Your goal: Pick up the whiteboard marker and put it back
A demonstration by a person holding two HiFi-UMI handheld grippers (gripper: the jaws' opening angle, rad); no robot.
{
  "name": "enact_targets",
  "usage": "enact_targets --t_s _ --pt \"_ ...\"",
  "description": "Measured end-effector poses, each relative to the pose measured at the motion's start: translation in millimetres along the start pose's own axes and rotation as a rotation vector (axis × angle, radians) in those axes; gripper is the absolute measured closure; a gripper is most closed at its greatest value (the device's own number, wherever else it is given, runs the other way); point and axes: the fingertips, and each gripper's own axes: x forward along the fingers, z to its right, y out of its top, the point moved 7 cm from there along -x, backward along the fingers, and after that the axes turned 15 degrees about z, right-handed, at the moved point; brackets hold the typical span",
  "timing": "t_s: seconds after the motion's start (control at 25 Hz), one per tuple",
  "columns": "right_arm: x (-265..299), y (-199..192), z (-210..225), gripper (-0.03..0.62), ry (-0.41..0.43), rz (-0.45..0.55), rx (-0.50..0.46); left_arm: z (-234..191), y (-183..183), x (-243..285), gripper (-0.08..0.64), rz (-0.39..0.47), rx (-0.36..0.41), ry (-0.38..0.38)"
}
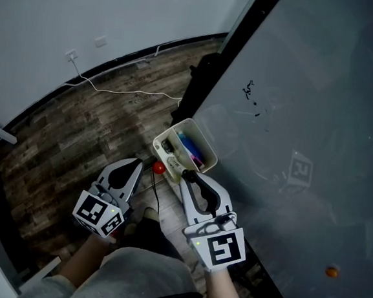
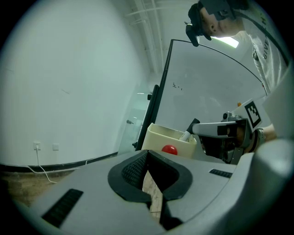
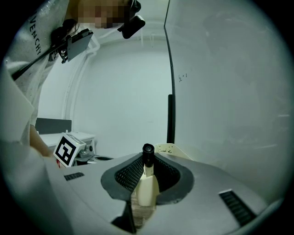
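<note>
A white whiteboard marker with a black cap sits between the jaws of my right gripper, which is shut on it. The cap points ahead at a cream holder. In the head view the right gripper has its tips at the near rim of the holder, which hangs on the whiteboard and has blue and pink markers inside. My left gripper hovers to the left of the holder, apart from it. Its jaws stand slightly apart with only floor showing between them. From the left gripper view the held marker lies over the holder.
The grey whiteboard fills the right side, with small marks and an orange dot on it. A red ball sits on the holder's front. A white cable runs over the wooden floor from wall sockets.
</note>
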Motion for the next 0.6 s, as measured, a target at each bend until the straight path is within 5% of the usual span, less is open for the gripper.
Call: enact_targets --t_s 0.6 --pt "-0.8 -3.5 -2.2 0.515 0.007 0.011 -0.008 -3.2 -9.2 -4.3 0.545 -0.016 -0.014 0.020"
